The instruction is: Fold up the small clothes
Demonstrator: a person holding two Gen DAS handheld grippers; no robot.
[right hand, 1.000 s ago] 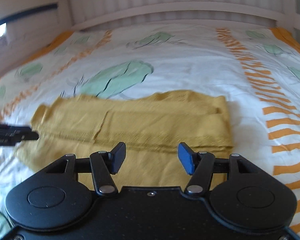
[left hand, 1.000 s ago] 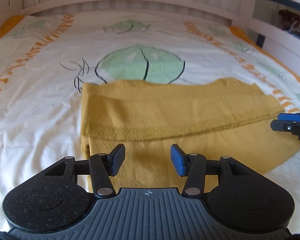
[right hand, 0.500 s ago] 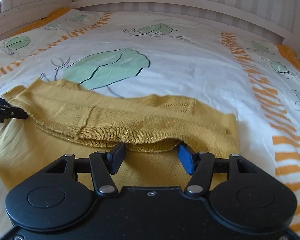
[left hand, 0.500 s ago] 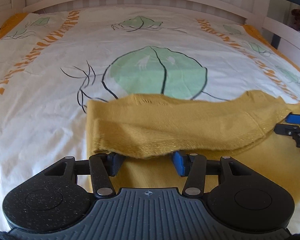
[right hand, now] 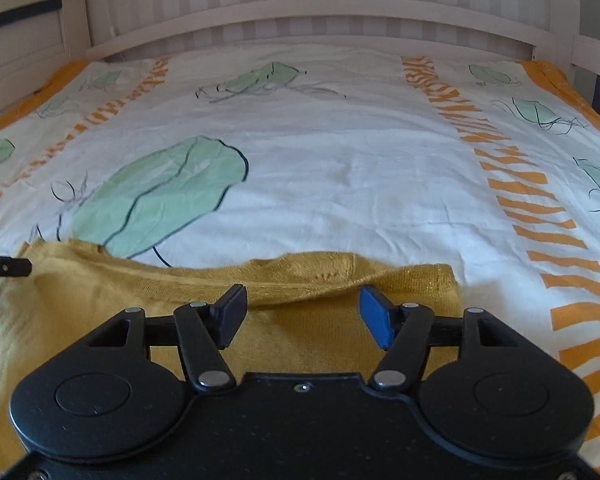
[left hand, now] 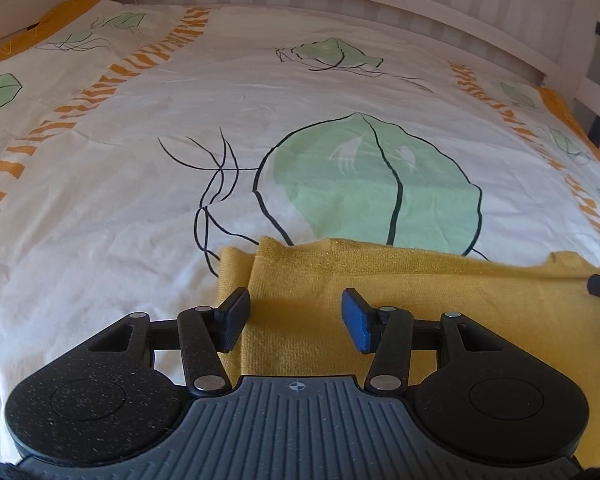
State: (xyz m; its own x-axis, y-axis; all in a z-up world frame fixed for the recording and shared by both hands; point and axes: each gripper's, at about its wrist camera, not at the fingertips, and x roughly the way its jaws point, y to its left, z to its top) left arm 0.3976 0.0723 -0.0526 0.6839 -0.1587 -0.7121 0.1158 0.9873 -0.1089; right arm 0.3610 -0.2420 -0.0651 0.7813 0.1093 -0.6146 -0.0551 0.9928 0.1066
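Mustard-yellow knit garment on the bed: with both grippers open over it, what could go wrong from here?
1. The mustard-yellow knit garment has a raised ridge along its far edge; pressing down there could set a crease.
2. The right gripper hangs open above that ridge, so its fingers may snag the loose knit.
3. The left gripper sits near the garment's left edge, where an uneven layer peeks out; the fold may end misaligned.

One mustard garment (left hand: 420,300), two hand-held grippers (left hand: 296,316) (right hand: 302,312), one bedsheet (left hand: 140,160).

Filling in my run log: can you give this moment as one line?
task: fold small clothes | left gripper: open, above garment | right gripper: open, above garment | mustard knit garment: lying on the bedspread
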